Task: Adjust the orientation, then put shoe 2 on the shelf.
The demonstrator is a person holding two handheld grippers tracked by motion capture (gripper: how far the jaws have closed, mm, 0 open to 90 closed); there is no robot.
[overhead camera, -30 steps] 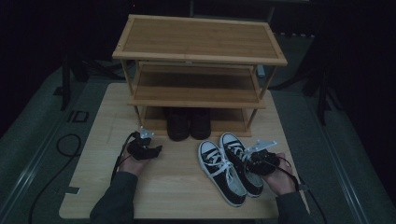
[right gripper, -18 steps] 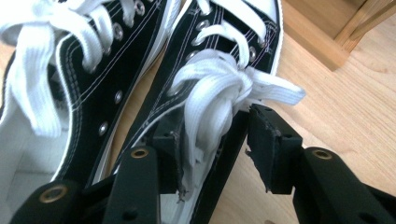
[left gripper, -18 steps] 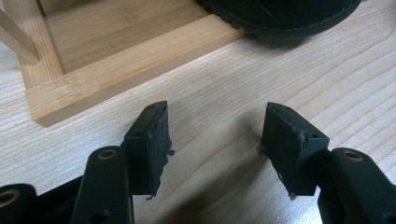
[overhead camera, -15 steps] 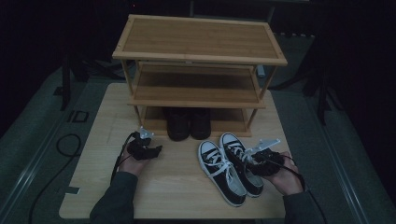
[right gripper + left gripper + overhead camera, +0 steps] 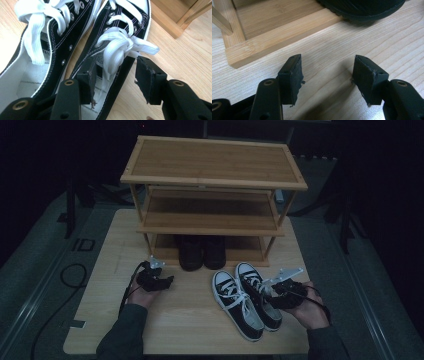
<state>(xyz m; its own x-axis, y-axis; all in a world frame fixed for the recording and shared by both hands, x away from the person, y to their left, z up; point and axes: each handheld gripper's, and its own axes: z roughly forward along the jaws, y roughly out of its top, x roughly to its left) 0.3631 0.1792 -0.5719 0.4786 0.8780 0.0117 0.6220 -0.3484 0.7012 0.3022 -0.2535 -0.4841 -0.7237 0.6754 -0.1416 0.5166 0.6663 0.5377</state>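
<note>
**A:** While the right gripper [image 5: 272, 294] sat at the right sneaker [image 5: 258, 295], were its jaws clamped on it?

**B:** Nope — they'd just been opening. One jaw was inside the shoe, the other outside its wall, pads off the canvas. That sneaker lay just in front of the shoe rack [image 5: 212, 175], touching the left sneaker [image 5: 236, 302].

**A:** And the left gripper [image 5: 165, 281]?

**B:** Jaws apart, nothing between them — over the table [image 5: 190, 320] near the rack's front left corner, by the black shoes [image 5: 202, 252].
</note>
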